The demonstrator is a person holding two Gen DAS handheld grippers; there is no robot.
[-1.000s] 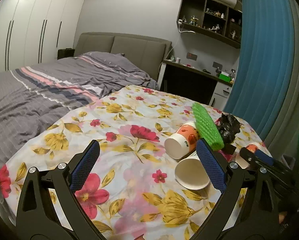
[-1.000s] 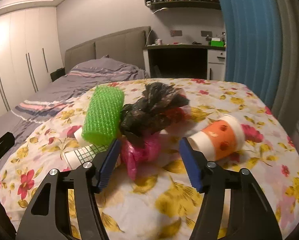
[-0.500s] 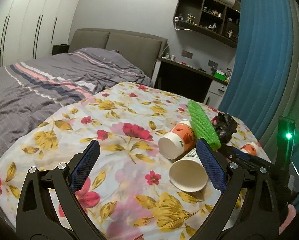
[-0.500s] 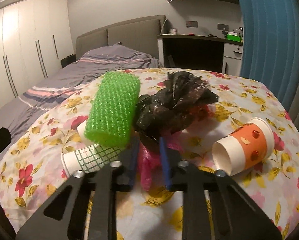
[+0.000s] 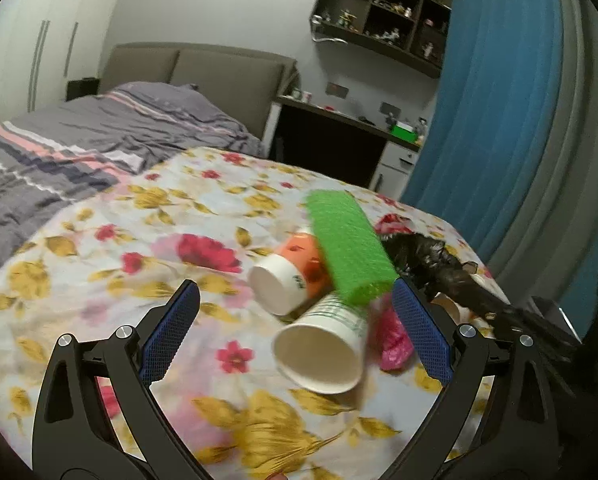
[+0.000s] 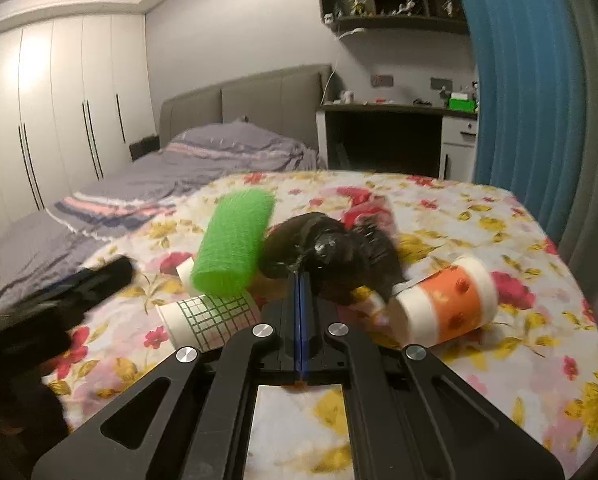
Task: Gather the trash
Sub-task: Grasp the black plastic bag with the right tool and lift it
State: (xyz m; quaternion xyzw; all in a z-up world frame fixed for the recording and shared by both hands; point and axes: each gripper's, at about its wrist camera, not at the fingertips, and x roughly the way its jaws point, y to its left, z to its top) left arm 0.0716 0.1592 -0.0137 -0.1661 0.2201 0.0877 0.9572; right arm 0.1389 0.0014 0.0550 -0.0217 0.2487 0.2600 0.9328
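Trash lies in a heap on the floral sheet [image 5: 203, 240]. It holds a green mesh roll [image 5: 349, 246] [image 6: 233, 248], a black plastic bag [image 5: 431, 256] [image 6: 339, 252], a pink bag [image 5: 393, 338], an orange cup [image 5: 295, 268], a second orange cup [image 6: 447, 304] and a white cup with a green grid [image 5: 323, 344] [image 6: 215, 316]. My right gripper [image 6: 299, 276] is shut, pinching a strand of the black bag at its tips. My left gripper [image 5: 295, 286] is open, its jaws wide apart just in front of the two lying cups and touching nothing.
A grey striped duvet [image 5: 79, 152] covers the bed's left and far part. Behind the bed stand a desk [image 6: 399, 112] and a blue curtain [image 5: 491, 120]. White wardrobes [image 6: 59, 100] line the left wall. The left gripper [image 6: 99, 280] shows blurred at the right wrist view's left edge.
The right jaws have closed from wide open onto the black bag, which is now pulled toward the gripper. The left gripper has come closer to the cups, still open.
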